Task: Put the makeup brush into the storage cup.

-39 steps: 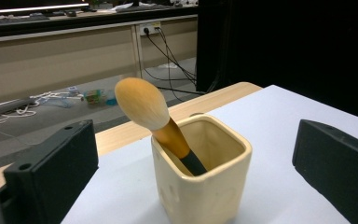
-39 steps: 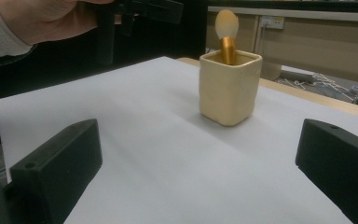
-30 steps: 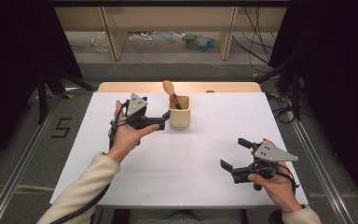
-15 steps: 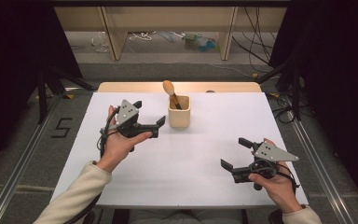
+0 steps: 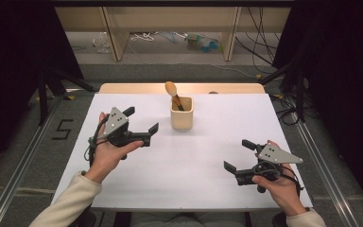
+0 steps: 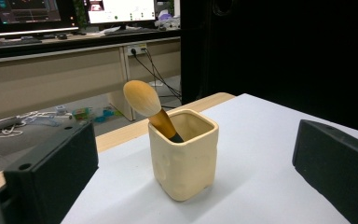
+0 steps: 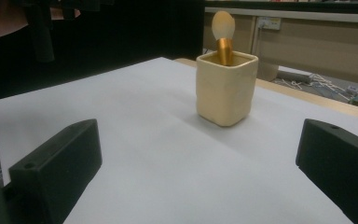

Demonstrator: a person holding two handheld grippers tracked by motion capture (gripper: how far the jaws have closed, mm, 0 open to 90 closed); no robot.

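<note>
Cup count: one cream square ceramic cup (image 5: pixel 182 113), at twelve o'clock on the white rectangular table (image 5: pixel 194 161), holding one wooden-handled brush with a tan rounded head (image 5: pixel 172 90). Two grippers: left gripper (image 5: pixel 141 121) at nine o'clock, jaws spread and empty; right gripper (image 5: pixel 238 156) at four o'clock, likewise agape. Grey floor, cables and wooden desks lie beyond
</note>
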